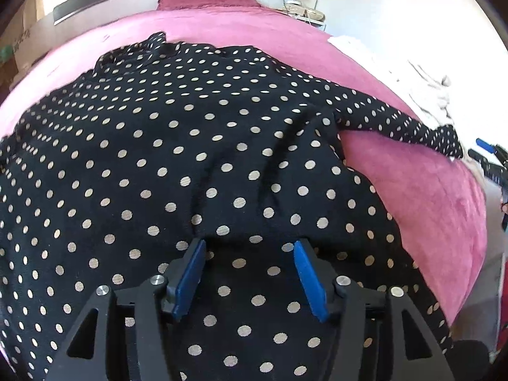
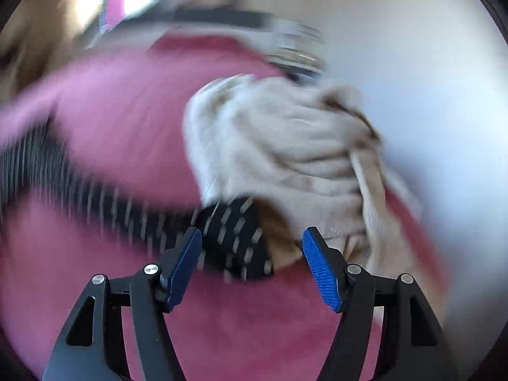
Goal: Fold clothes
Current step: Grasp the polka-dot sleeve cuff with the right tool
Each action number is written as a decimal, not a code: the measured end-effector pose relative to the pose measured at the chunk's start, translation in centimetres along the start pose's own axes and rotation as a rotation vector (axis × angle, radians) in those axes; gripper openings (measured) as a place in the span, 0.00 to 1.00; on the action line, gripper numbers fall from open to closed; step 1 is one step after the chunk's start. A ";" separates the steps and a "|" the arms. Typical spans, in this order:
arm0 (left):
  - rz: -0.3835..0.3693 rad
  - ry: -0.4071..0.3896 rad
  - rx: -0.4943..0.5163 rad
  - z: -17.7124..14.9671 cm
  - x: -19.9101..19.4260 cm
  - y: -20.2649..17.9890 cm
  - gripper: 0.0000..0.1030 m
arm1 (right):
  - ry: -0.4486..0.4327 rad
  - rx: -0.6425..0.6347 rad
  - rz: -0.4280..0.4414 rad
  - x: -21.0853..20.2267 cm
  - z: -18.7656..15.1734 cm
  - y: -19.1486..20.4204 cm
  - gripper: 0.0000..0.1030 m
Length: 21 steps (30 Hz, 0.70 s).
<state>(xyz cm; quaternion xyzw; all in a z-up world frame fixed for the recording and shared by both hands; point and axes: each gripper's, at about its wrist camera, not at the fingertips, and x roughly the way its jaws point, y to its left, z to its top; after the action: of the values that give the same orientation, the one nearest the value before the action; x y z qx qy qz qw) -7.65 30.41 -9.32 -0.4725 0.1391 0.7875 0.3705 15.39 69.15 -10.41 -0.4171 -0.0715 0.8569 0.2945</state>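
Dotted garment across pink bed, sleeve edge outstretched.

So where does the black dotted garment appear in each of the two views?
Left wrist view: the black dotted garment fills the centre and left, spread on the pink blanket.
Right wrist view: only its sleeve, blurred, from the left edge to lower centre.
Shared landmark: the cream clothes pile, at far right in the left view.
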 end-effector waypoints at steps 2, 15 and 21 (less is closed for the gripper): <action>0.007 0.000 0.001 0.0 0.0 -0.1 0.59 | -0.013 -0.210 -0.036 -0.3 -1.0 2.5 0.68; 0.006 -0.062 0.010 -0.5 0.1 -0.2 0.64 | -0.050 -0.792 -0.242 6.2 -4.3 7.9 0.26; 0.002 -0.078 0.021 -0.2 0.3 -0.2 0.68 | 0.031 -0.633 -0.095 7.1 -3.4 6.0 0.12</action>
<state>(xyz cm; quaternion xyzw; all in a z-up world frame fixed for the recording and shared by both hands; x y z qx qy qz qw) -7.46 30.51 -9.63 -0.4373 0.1330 0.8042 0.3798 11.89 67.86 -19.62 -0.4973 -0.3494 0.7709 0.1907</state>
